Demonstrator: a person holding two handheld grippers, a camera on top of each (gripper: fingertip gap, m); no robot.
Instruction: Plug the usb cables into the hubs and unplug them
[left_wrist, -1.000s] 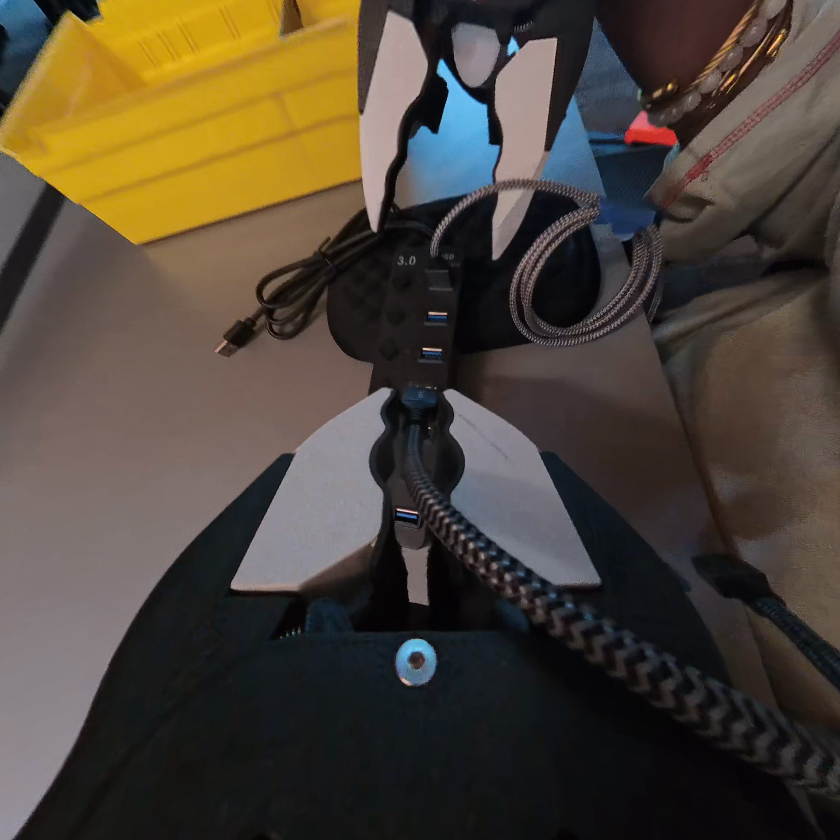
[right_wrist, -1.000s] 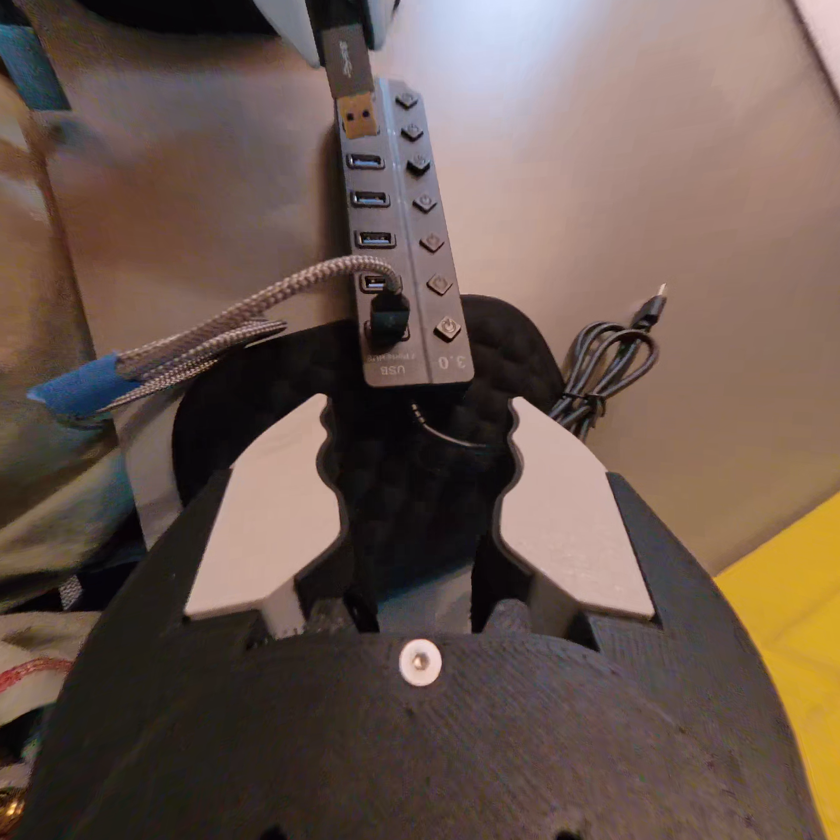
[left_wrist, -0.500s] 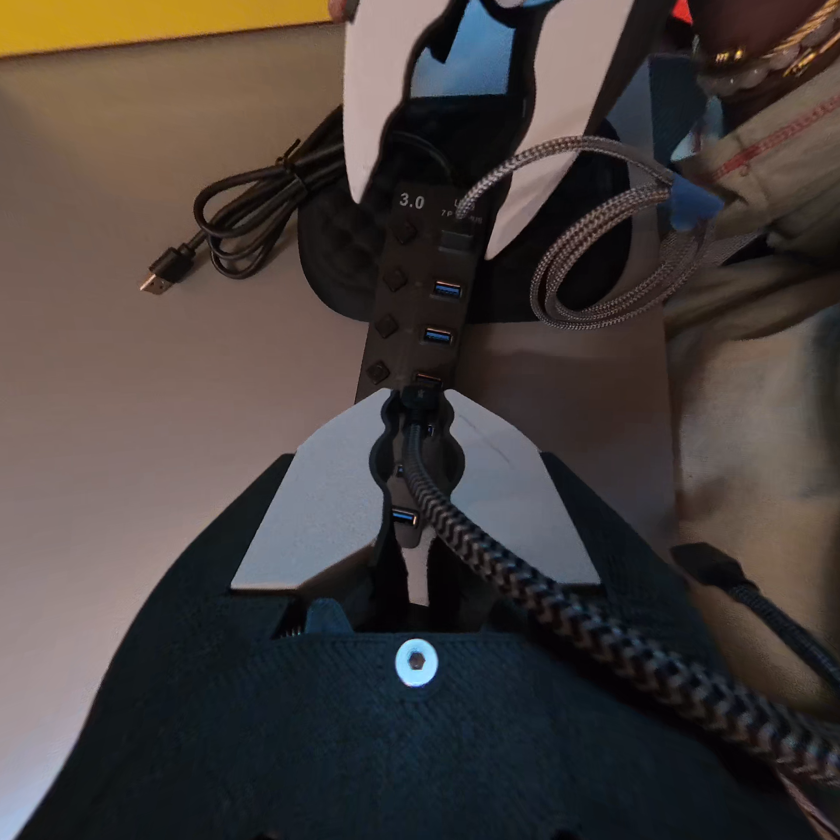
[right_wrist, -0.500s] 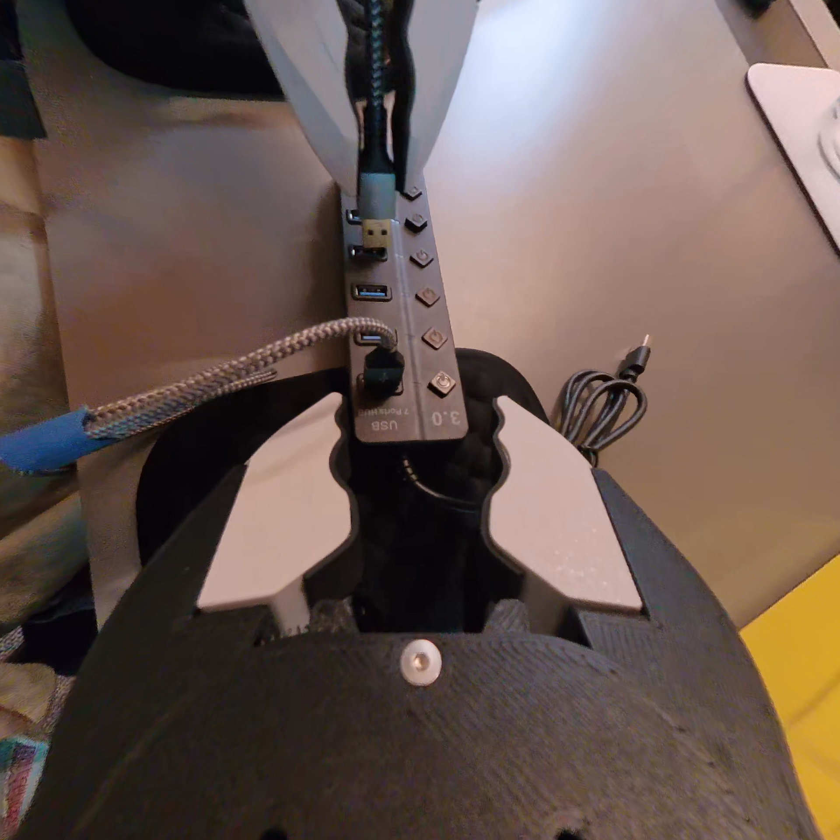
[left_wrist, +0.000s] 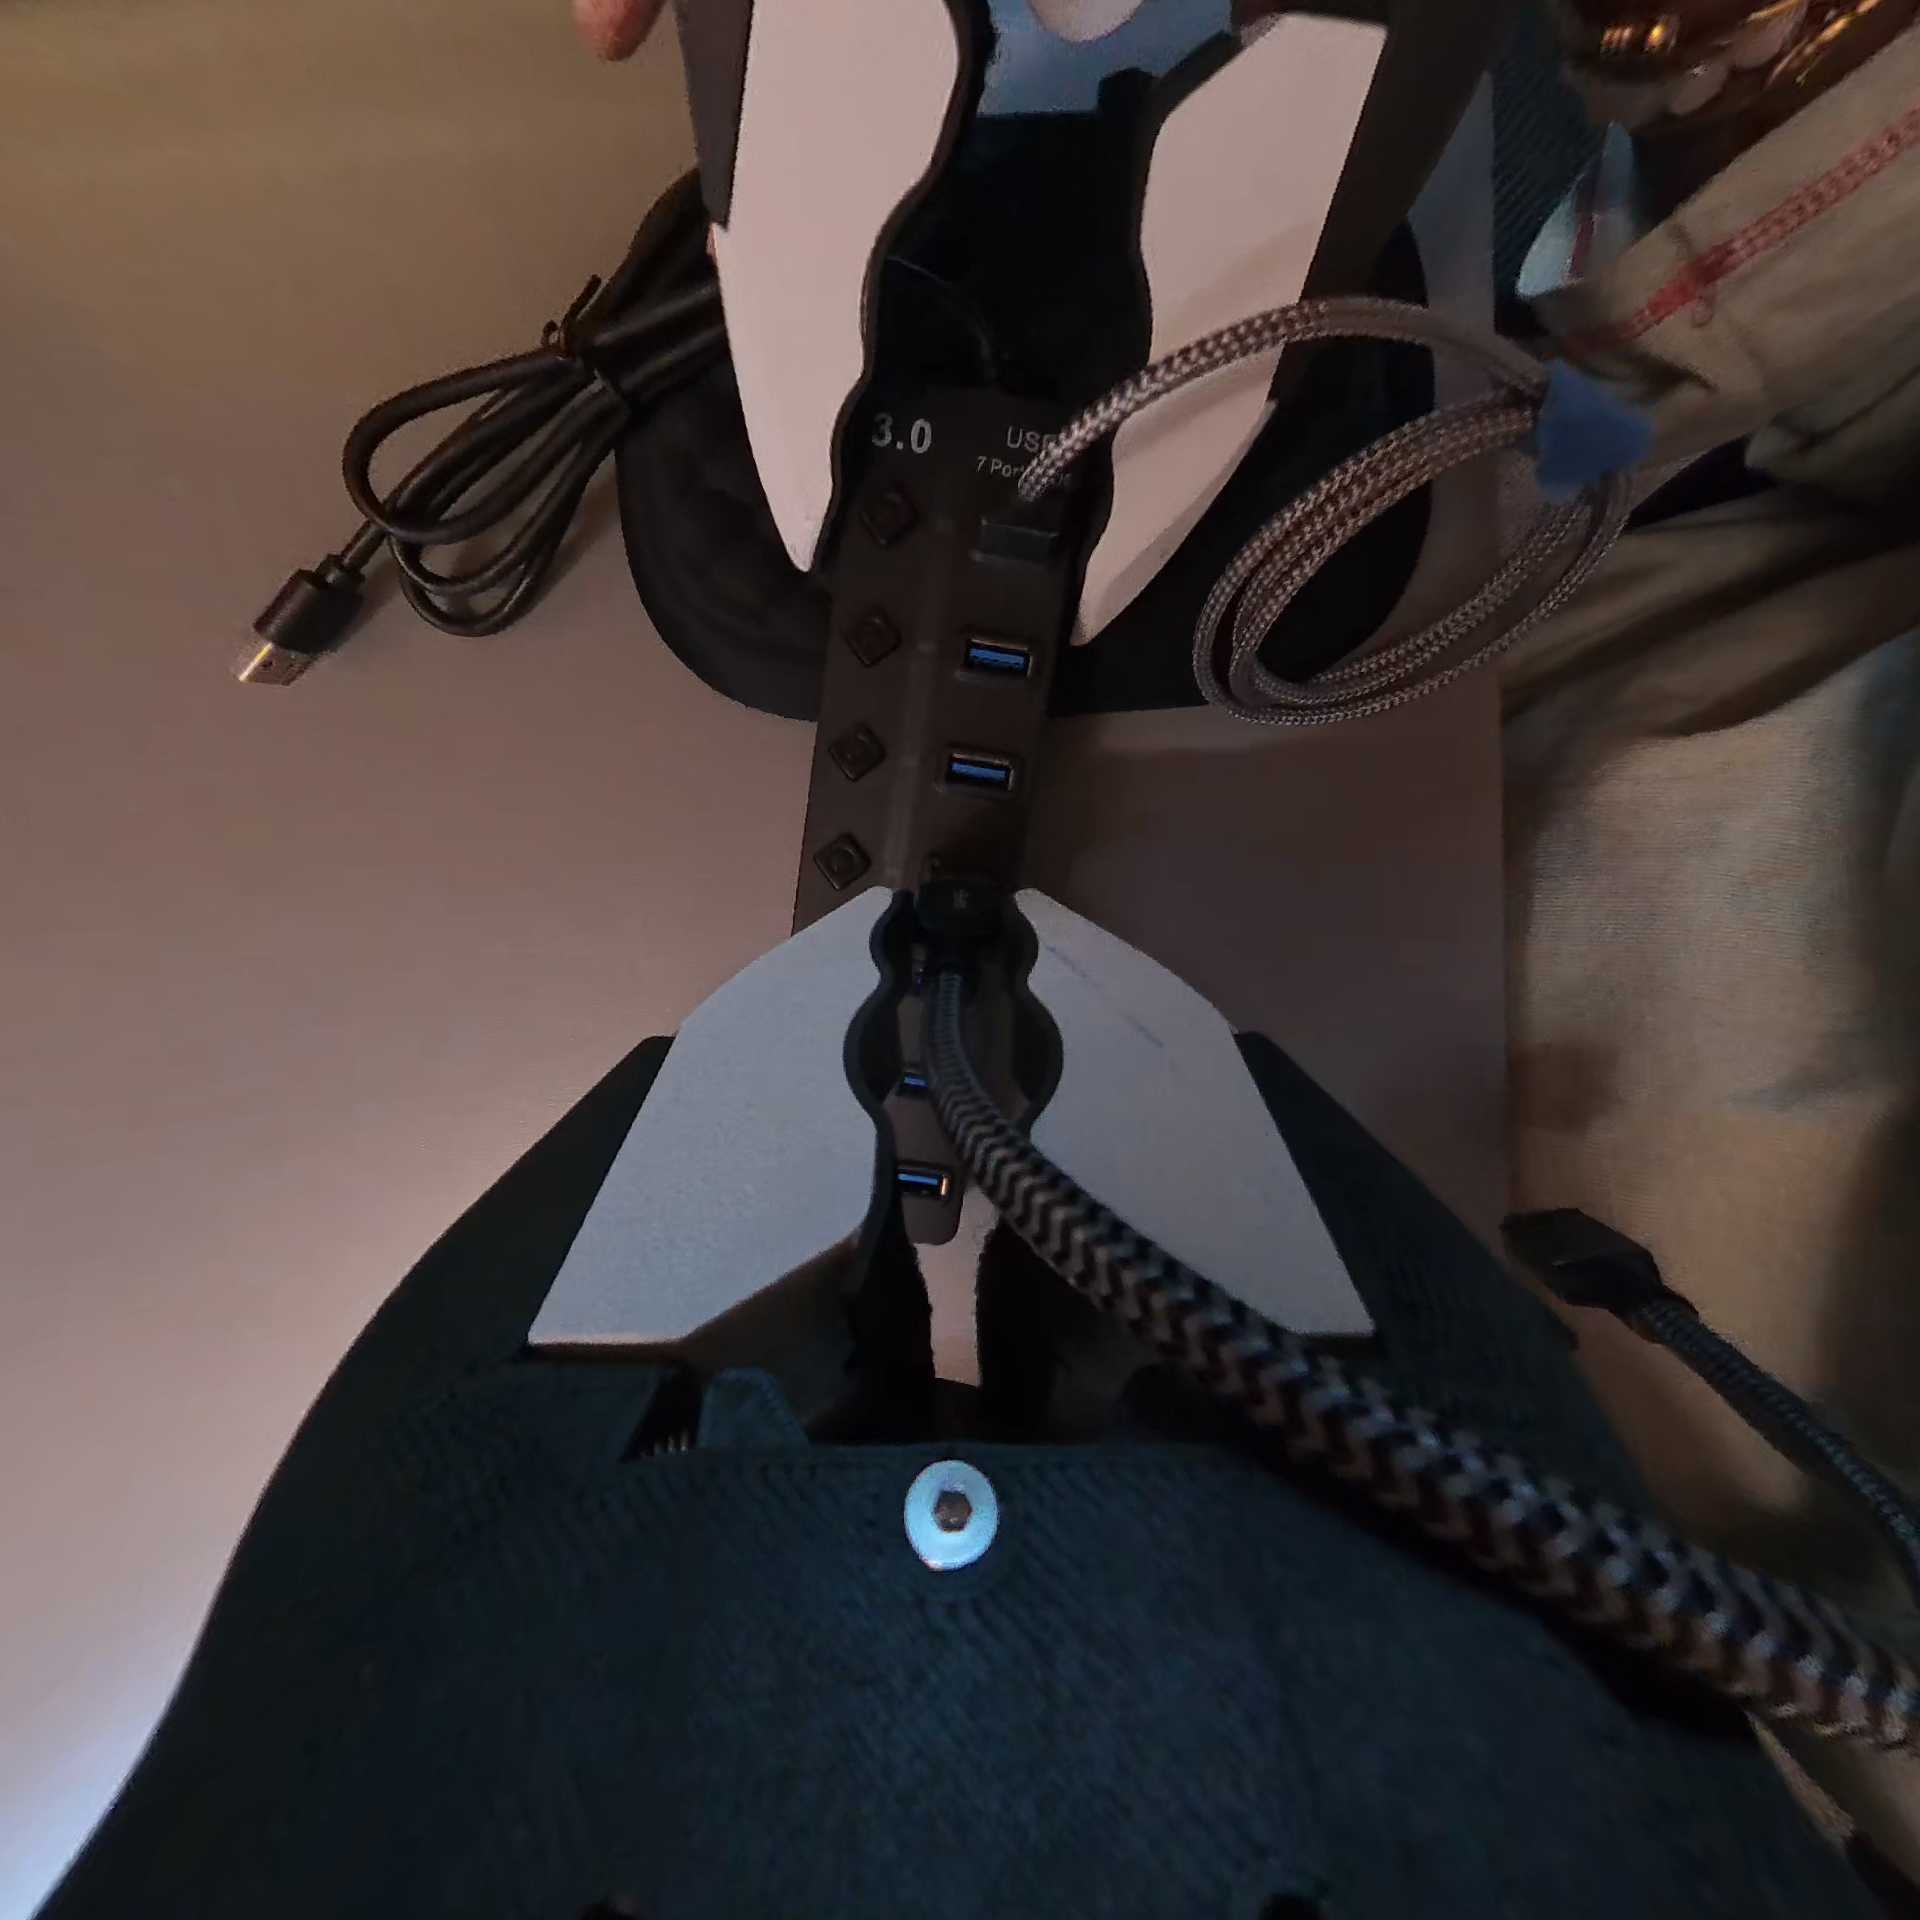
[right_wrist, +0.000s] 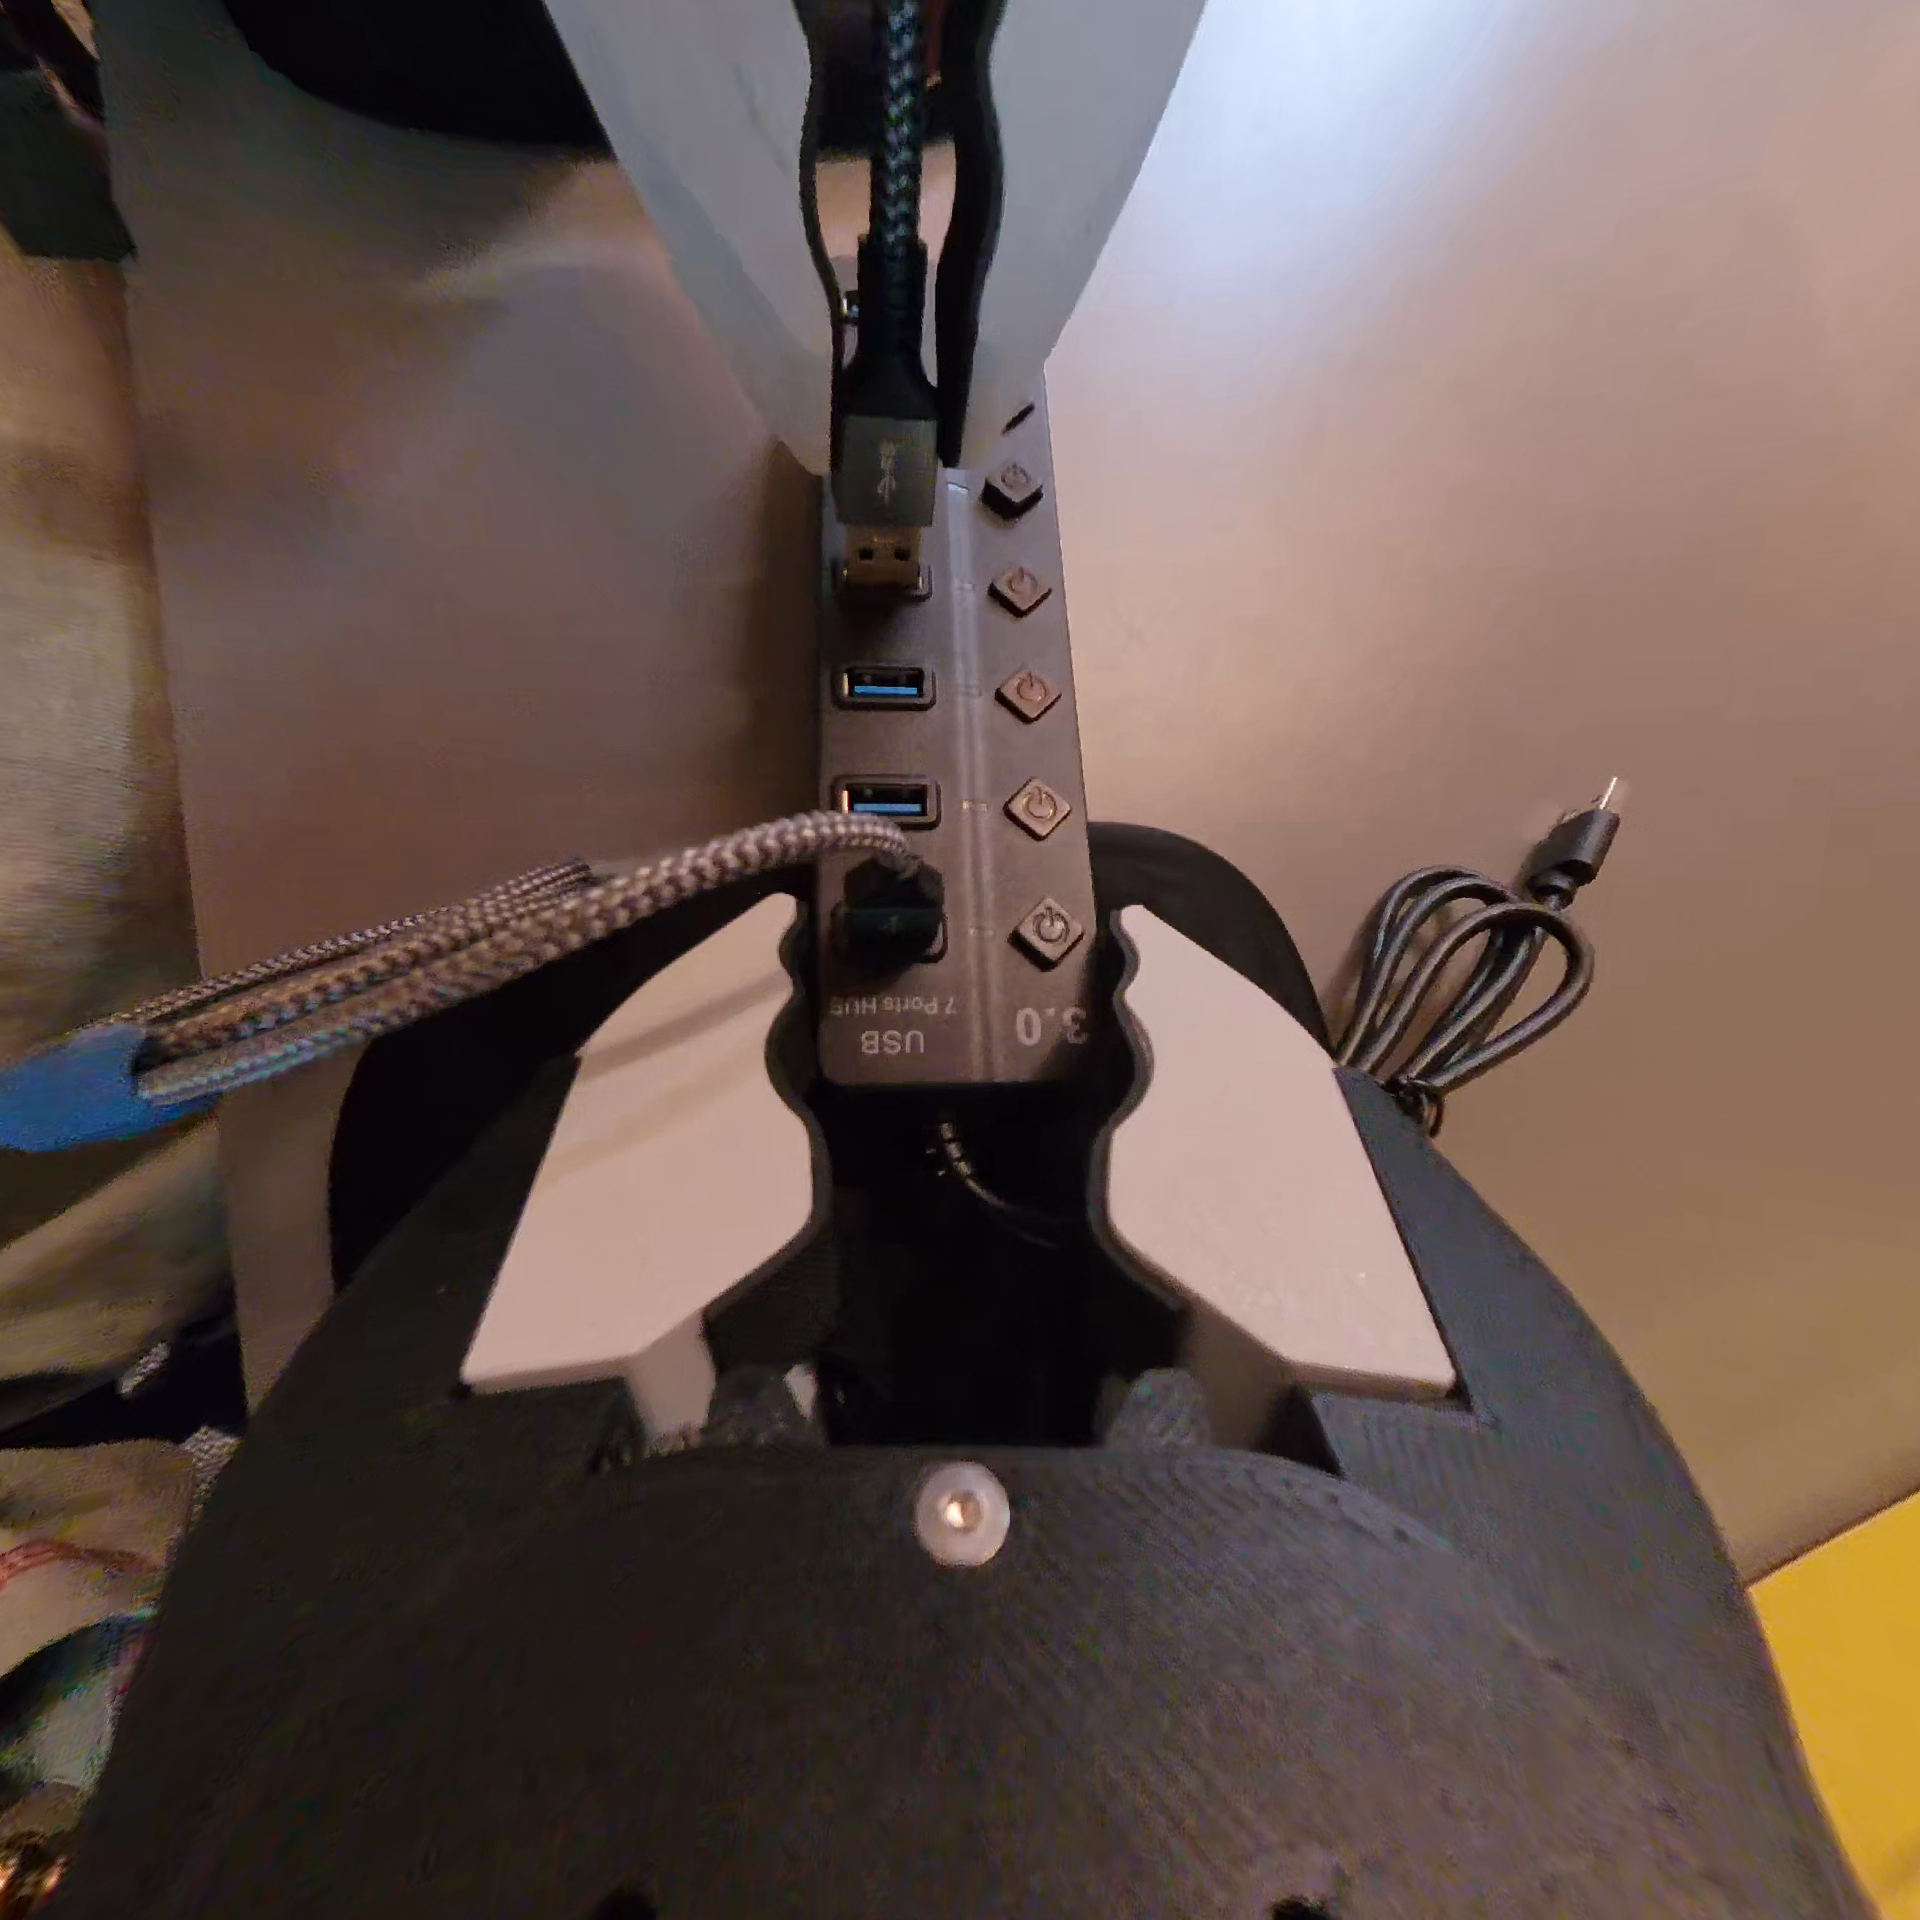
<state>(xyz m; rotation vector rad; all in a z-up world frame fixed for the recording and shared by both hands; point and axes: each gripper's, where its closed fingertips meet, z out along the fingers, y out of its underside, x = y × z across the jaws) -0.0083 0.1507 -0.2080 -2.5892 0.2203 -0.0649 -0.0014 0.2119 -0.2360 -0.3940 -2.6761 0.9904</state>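
A black multi-port USB hub (left_wrist: 914, 727) lies on the table, also in the right wrist view (right_wrist: 966, 748). My left gripper (left_wrist: 956, 904) is shut on the grey USB plug (right_wrist: 885, 488) of a dark braided cable (left_wrist: 1091, 1195). The plug's metal tip sits right over a port mid-hub. My right gripper (right_wrist: 956, 925) is closed on the sides of the hub's labelled end; it shows from the front in the left wrist view (left_wrist: 940, 592). A grey braided cable (right_wrist: 520, 914) is plugged into the port nearest that end.
A coiled thin black cable (left_wrist: 488, 499) lies loose beside the hub, with a black mat (left_wrist: 717, 623) under the hub's far end. A person's sleeve (left_wrist: 1714, 831) and another black plug (left_wrist: 1579, 1257) are at the right. A yellow bin corner (right_wrist: 1849, 1621) is close by. Tip to tip, the grippers are about 7 cm apart.
My right gripper moved up to the hub's labelled end and its jaws narrowed onto it. My left gripper carried the plug along the hub, a couple of ports closer to that end.
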